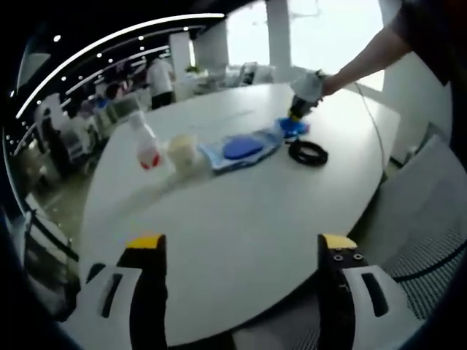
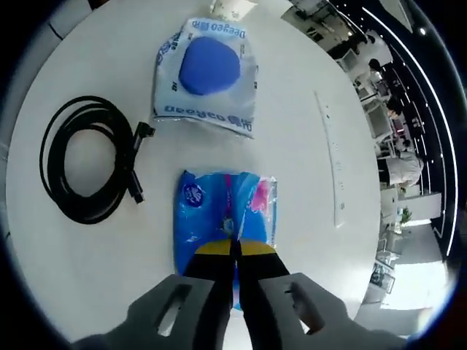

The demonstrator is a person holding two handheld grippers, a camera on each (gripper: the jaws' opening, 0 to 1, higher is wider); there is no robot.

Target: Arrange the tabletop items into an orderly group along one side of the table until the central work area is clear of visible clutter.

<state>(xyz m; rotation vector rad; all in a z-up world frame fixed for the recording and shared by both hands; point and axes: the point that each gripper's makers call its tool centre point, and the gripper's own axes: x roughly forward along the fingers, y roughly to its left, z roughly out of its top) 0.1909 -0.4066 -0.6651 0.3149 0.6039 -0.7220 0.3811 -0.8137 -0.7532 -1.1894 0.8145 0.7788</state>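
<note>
The right gripper (image 2: 235, 251) was clenched on the near edge of the blue packet (image 2: 225, 211), which lay on the white table (image 2: 306, 182) between the coiled black cable (image 2: 91, 160) and a grey strip (image 2: 332, 164), while the left gripper (image 1: 241, 244) hovered with its jaws spread apart, holding nothing.

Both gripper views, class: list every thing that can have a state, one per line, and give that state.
Left gripper: open, jaws wide apart above the white table, holding nothing.
Right gripper: shut on the blue plastic tissue packet.
Blue plastic tissue packet: lying flat, pinched at its near edge.
Black cable: coiled, lying flat.
White pouch with the blue oval: lying flat, untouched.
Clear bottle with the red label: upright.
</note>
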